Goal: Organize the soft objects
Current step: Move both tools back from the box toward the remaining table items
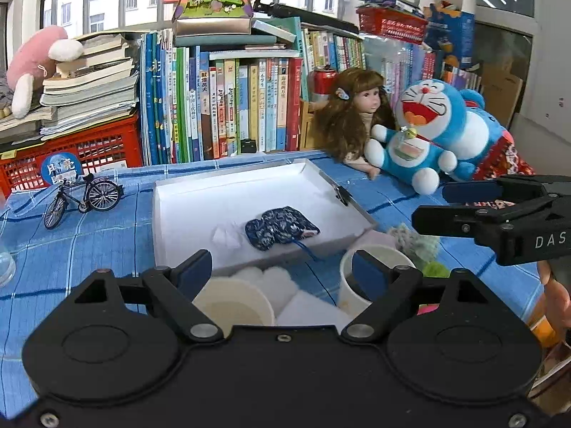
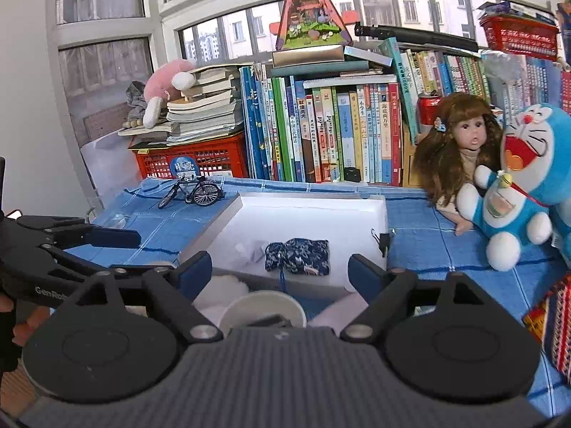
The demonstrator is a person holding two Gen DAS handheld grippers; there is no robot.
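A dark blue patterned cloth pouch [image 1: 281, 227] lies inside a shallow white box [image 1: 185, 192], beside a small white tissue [image 1: 225, 237]; it also shows in the right wrist view [image 2: 298, 256] in the box [image 2: 374, 214]. White cotton wads [image 1: 271, 280] and a white foam piece [image 1: 310, 308] lie near two paper cups [image 1: 235, 306]. A grey-green knit piece [image 1: 415, 242] lies right of the box. My left gripper [image 1: 282, 271] is open and empty above the cups. My right gripper [image 2: 280, 271] is open and empty above a cup [image 2: 262, 308]; it also shows in the left wrist view [image 1: 433, 205].
A blue checked cloth [image 1: 89, 246] covers the table. A model bicycle [image 1: 84, 198] stands at the left. A doll [image 1: 351, 117] and Doraemon plush [image 1: 428, 132] sit at the right. Books [image 1: 232, 100] and a red crate [image 1: 71, 157] line the back.
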